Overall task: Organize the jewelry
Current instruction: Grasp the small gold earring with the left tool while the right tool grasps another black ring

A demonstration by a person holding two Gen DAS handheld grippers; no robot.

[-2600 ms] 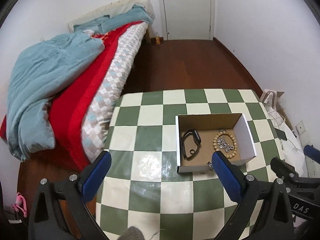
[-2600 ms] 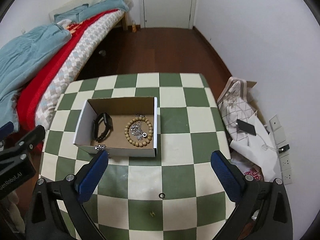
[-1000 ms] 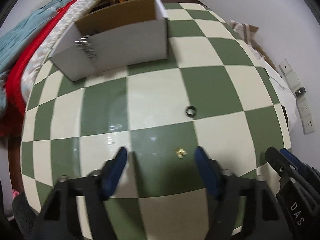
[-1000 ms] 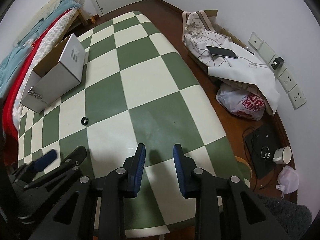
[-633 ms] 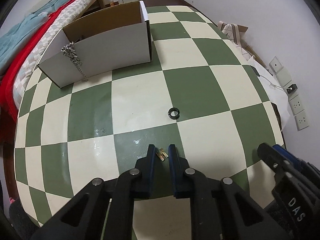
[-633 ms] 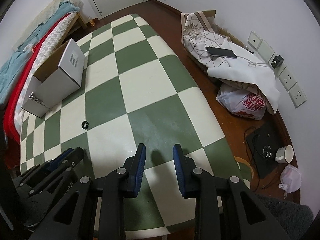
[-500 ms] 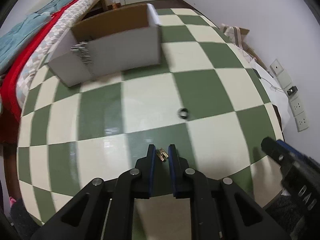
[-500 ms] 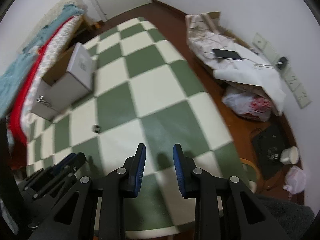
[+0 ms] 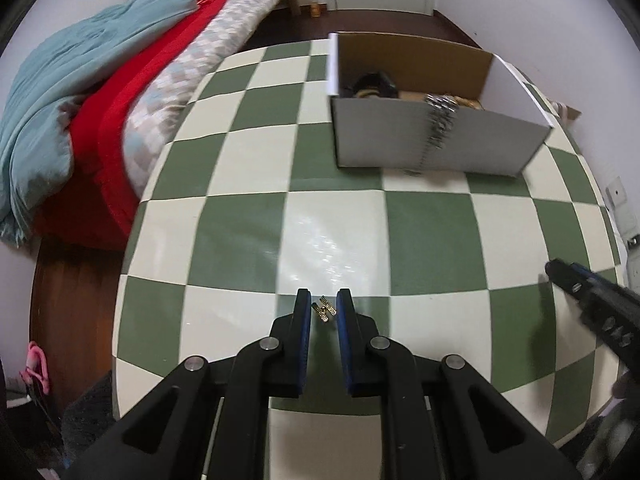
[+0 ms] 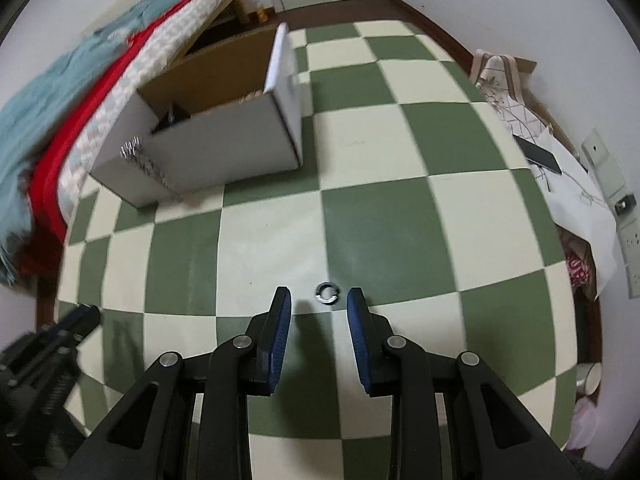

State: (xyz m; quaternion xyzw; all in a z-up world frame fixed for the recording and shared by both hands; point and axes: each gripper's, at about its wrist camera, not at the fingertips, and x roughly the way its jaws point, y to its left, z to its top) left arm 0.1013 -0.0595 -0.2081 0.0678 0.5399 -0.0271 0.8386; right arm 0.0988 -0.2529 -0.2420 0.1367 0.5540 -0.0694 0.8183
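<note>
A small gold earring piece [image 9: 325, 312] is pinched between the blue pads of my left gripper [image 9: 324, 308], which is shut on it above the green-and-cream checked table [image 9: 240, 160]. Beyond it stands the white cardboard box [image 9: 440, 148], with a silver chain [image 9: 438, 120] draped over its front wall and a black band [image 9: 374, 82] inside. In the right wrist view a small silver ring [image 10: 327, 294] lies on the table just ahead of my right gripper [image 10: 318, 300]. That gripper stands narrowly open with nothing between its fingers. The box [image 10: 224, 148] sits to its far left.
A bed with a blue blanket [image 9: 60, 80] and a red cover borders the table's left side. On the right, off the table edge, lie a phone [image 10: 538, 156] on white paper, a patterned bag [image 10: 500, 80] and wall sockets [image 10: 616, 184].
Both grippers narrowed from wide open. The left one shut on the gold piece and now carries it facing the box. The right one swung left until the ring lies just ahead of its tips.
</note>
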